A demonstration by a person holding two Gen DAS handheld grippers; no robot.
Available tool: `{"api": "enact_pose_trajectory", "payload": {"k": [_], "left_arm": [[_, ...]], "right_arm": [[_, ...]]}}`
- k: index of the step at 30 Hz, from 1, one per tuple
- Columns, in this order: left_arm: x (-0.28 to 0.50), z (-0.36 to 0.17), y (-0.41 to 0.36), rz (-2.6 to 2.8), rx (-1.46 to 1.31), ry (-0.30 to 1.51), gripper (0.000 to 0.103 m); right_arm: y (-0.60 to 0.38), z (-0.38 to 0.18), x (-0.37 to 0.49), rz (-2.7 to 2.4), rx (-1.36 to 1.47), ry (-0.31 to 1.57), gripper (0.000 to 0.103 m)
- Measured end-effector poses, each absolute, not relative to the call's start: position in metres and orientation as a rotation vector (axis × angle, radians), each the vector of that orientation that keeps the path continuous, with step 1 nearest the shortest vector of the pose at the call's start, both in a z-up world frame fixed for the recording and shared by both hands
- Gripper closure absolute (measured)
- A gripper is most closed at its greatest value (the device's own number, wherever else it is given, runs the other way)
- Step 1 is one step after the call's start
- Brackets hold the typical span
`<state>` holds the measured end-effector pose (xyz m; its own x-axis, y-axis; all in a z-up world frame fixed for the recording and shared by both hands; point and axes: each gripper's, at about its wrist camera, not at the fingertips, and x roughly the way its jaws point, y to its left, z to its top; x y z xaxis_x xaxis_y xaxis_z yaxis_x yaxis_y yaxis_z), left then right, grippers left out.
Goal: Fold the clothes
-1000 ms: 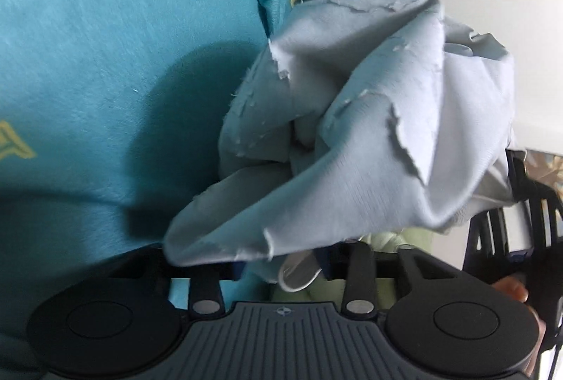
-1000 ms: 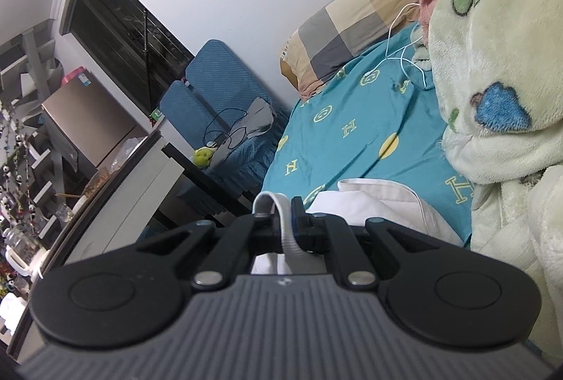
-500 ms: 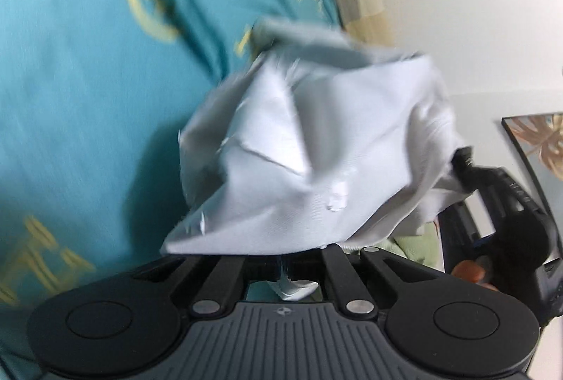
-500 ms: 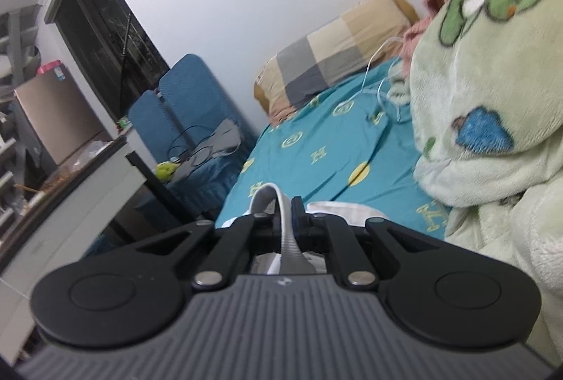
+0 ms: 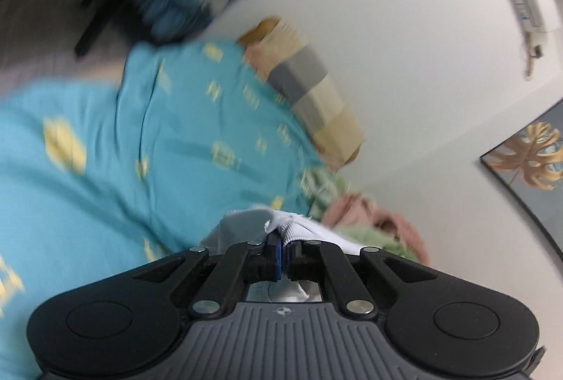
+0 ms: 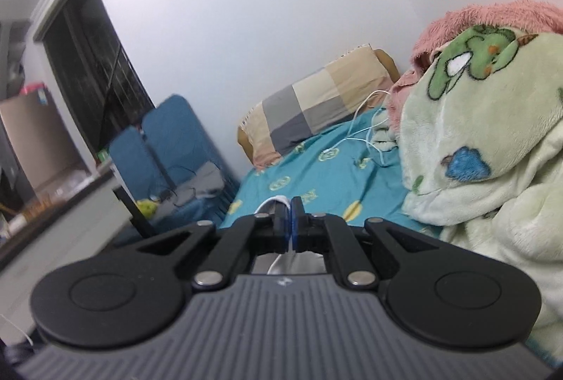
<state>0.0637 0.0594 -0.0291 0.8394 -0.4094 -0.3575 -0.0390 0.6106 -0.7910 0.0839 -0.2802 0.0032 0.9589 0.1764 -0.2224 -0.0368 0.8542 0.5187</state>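
Both grippers are clenched on a white garment (image 5: 299,227): the left gripper (image 5: 281,251) pinches a ribbed edge, the right gripper (image 6: 292,221) another edge. Held up over the teal bedsheet (image 5: 105,186), the cloth mostly hangs out of sight below the jaws, so its folds cannot be judged; laying it flat on the bed seems left.

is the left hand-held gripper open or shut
Shut: the left hand-held gripper pinches the ribbed edge of the white garment between closed fingers.
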Motion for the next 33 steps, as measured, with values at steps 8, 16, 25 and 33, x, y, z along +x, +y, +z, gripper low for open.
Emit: {"api": "enact_pose_trajectory", "payload": {"k": [8,16,25,33], "left_arm": [[0.048,0.144,0.083,-0.245,-0.6,0.366,0.101],[0.034,0.316,0.083,-0.26,-0.516,0.197,0.101],[-0.069,0.512,0.082,-0.279,-0.424,-0.062,0.101],[-0.163,0.601,0.079,-0.243,-0.326,-0.183,0.1]], "right_arm": [[-0.256,0.079,0.065,0.142,0.514,0.179,0.099],[-0.247,0.211,0.031,0.175,0.438,0.029,0.099],[-0.234,0.372,-0.063,0.19,0.322,-0.168,0.099],[-0.211,0.45,-0.152,0.191,0.228,-0.298,0.099]]}}
